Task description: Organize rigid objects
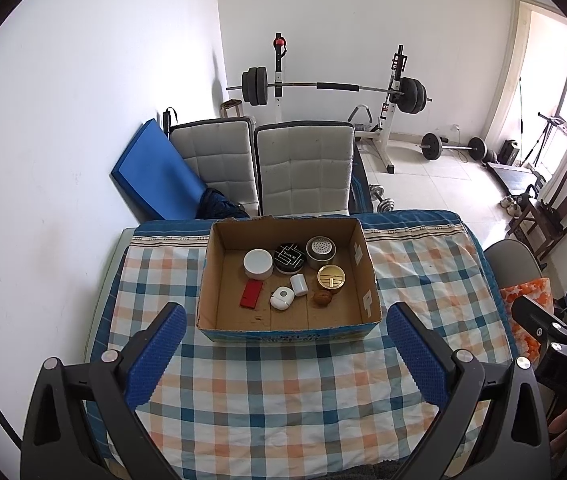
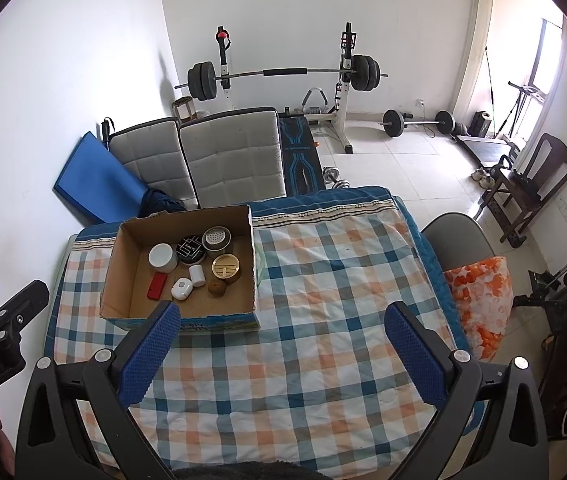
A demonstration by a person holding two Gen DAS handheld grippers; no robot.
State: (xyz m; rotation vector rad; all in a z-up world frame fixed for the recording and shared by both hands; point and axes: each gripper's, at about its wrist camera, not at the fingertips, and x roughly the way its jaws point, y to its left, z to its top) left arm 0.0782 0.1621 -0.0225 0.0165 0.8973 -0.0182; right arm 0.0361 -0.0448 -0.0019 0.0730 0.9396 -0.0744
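Box on table held seven small items packed close; both grippers hovered released, empty. Reaching one risked knocking neighbours.

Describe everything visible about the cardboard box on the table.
The cardboard box is an open-topped, shallow brown carton with rough, torn upper edges and a blue printed band along its outer front. White tape scraps stick to its inner right wall. It sits upright on the checked tablecloth, toward the table's far side, in front of two grey chairs. Small items rest on its floor, mostly toward the back, including a red block and a gold-lidded jar. Neither gripper touches it.
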